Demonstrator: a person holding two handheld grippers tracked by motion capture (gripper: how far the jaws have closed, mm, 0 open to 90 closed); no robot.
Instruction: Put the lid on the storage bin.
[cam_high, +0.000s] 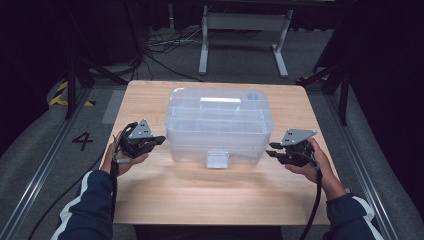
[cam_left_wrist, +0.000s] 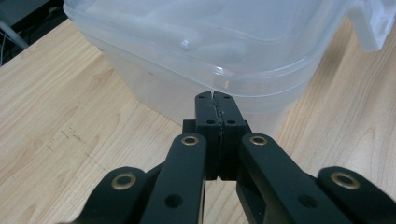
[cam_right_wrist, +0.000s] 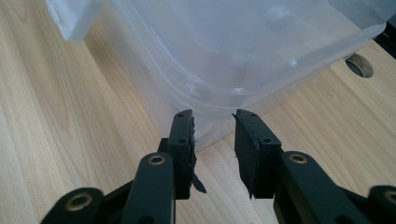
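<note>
The left gripper (cam_high: 159, 140) is held just beside the left end of the big clear plastic box with a snap-on lid (cam_high: 218, 125), and its two black jaws are pressed flat together with nothing between them. In the left gripper view the closed tips (cam_left_wrist: 215, 103) are seen right under the lid's rim, very near the box wall, but whether it is touched cannot be told. The right gripper (cam_high: 271, 149) is held just beside the right end of the box, with its jaws a little way apart and nothing held between them. In the right gripper view the tips (cam_right_wrist: 214, 122) are pointed at the box's lower corner, with a gap left before it.

The box is placed in the middle of the light wooden table (cam_high: 150, 195), a bit toward the far side. Its lid is seen shut, and the small clear front latch (cam_high: 217, 159) is folded down on the near side of the box.

It is judged that the work is only at its start. The box has been flanked on both ends, but nothing is gripped yet. The latch and the lid are left to be opened, or the box to be lifted.
</note>
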